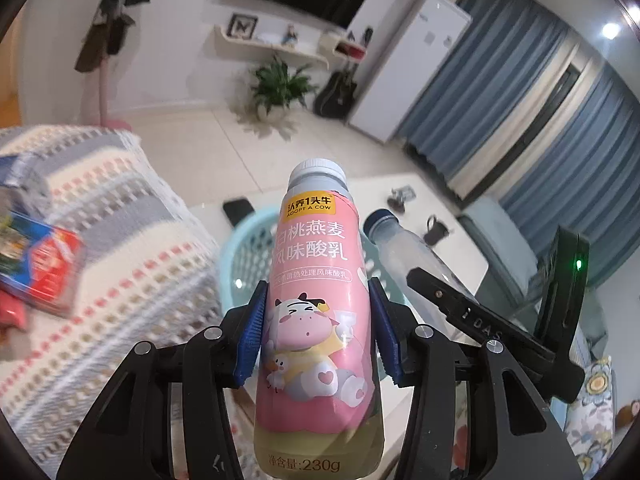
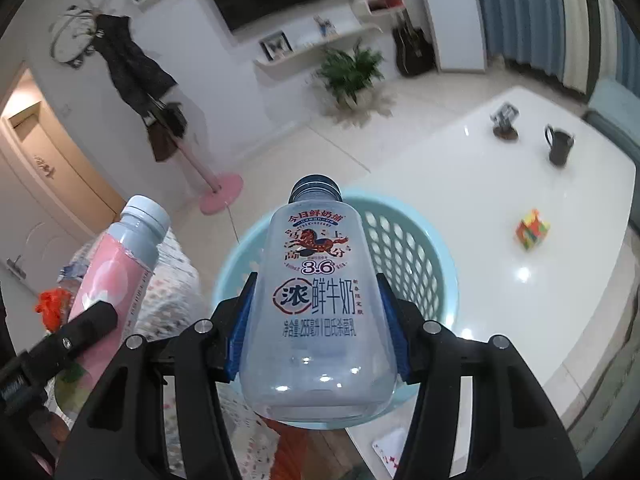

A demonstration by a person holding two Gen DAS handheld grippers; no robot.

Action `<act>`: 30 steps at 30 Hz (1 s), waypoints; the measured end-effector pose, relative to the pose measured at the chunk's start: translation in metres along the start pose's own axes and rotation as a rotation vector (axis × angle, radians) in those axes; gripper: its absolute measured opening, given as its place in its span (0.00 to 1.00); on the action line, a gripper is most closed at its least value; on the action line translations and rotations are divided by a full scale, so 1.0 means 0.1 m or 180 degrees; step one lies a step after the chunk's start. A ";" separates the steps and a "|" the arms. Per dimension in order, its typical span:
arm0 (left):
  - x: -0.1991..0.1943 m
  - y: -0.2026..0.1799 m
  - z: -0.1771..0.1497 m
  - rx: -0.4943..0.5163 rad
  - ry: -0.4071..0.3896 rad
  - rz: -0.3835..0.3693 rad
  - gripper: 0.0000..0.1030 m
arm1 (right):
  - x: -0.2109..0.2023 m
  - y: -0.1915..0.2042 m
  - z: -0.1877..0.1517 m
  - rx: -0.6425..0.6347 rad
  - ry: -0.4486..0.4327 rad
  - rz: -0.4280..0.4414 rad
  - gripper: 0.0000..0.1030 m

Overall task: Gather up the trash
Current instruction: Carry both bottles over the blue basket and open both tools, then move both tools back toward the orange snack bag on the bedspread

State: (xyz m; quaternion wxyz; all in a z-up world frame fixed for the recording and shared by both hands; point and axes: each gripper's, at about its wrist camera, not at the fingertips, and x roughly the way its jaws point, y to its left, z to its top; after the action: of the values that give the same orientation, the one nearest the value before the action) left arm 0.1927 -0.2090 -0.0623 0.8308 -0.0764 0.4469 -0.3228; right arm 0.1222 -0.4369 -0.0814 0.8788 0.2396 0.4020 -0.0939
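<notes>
I see the white table (image 2: pixel 500 208) filling the right wrist view from 1 to 4 o'clock, glossy, carrying small items well apart from each other. At 9 o'clock in the left wrist view lies a sofa under a patterned knit cover (image 1: pixel 120 208), with a blue-and-red snack packet (image 1: pixel 40 268) resting on it at the far left. The light blue basket (image 2: pixel 404 248) sits at the centre of both views, beside the table edge, its slatted wall showing behind each held bottle.

My left gripper (image 1: pixel 318 328) has its jaws closed on the pink yogurt bottle (image 1: pixel 316 320), blue pads pressed to both sides at mid-body, cap pointing toward 12 o'clock, the bottle in front of the basket rim. My right gripper (image 2: pixel 316 324) has its jaws closed on the clear milk bottle (image 2: pixel 316 308), which appears empty, dark cap up, in line with the basket opening behind it. The two bottles stand near each other, not touching.

On the table, at 2 o'clock in the right view, I note a dark mug (image 2: pixel 560 146), and at 3 o'clock a multicoloured puzzle cube (image 2: pixel 532 230). A black phone (image 1: pixel 239 210) lies at 11 o'clock of the basket in the left view.
</notes>
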 end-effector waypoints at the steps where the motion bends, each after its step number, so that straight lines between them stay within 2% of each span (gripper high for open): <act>1: 0.09 -0.01 -0.03 0.0011 0.0058 0.0012 0.46 | 0.03 -0.04 -0.04 0.0018 0.0047 -0.0019 0.51; 6: 0.35 -0.03 -0.06 0.0035 0.0217 0.0039 0.46 | 0.21 -0.14 -0.13 0.0087 0.0205 -0.0048 0.51; 11: 0.42 -0.04 -0.05 0.0062 0.0179 0.0033 0.57 | 0.31 -0.17 -0.15 0.0093 0.0282 -0.0038 0.54; 15: 0.40 -0.04 -0.09 0.0076 0.0158 0.0041 0.57 | 0.32 -0.15 -0.18 0.0070 0.0285 -0.0026 0.54; 23: 0.14 0.20 -0.22 -0.0066 0.0099 0.0017 0.57 | 0.24 -0.01 -0.19 -0.0040 0.0230 -0.0013 0.52; 30: -0.27 0.38 -0.25 -0.0188 -0.0126 0.0035 0.57 | -0.02 0.42 -0.20 -0.0359 -0.0002 0.0136 0.49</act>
State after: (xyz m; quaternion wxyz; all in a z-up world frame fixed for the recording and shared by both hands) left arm 0.1804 -0.1590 -0.0738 0.8387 -0.1049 0.4401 -0.3032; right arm 0.1231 -0.3907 -0.0768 0.8928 0.1982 0.4011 -0.0524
